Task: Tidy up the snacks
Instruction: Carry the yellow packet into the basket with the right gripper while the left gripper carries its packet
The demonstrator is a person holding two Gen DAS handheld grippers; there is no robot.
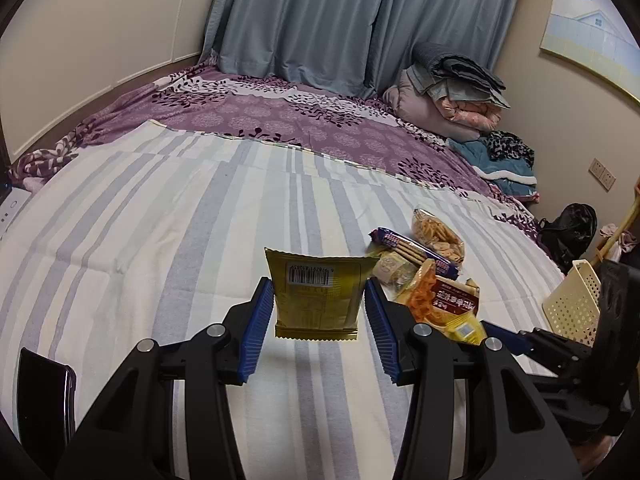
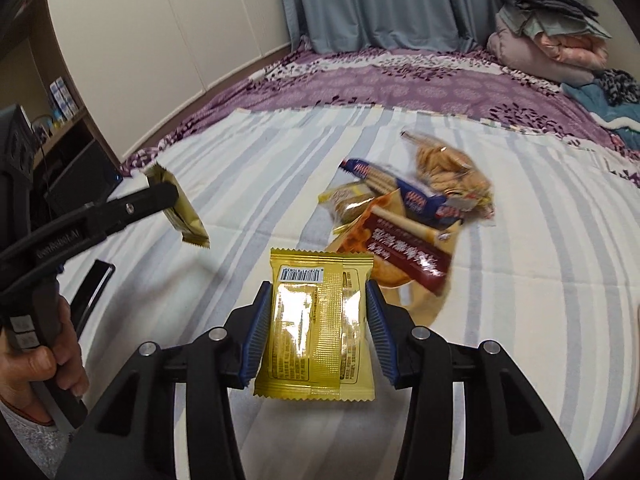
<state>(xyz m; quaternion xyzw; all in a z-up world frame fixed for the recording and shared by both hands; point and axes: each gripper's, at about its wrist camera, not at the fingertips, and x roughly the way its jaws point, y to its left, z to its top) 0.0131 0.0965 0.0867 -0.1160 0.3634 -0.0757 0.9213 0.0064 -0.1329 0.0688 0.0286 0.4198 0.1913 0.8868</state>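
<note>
Above striped sheet [image 1: 160,208]: two gold packets, one clamped per gripper — left gripper [image 1: 319,308] on gold packet [image 1: 318,296], right gripper [image 2: 318,328] on second gold packet [image 2: 316,324]; four snack packs [image 1: 424,264] piled beside.

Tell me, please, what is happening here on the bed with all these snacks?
A person is sorting snacks with a pair of handheld tongs. The left tongs grip a dark gold foil packet above the striped bedsheet. The right tongs grip a shiny yellow foil packet. The remaining snack pile lies on the sheet beyond them, and a cream perforated plastic basket sits at the bed's right edge.
</note>
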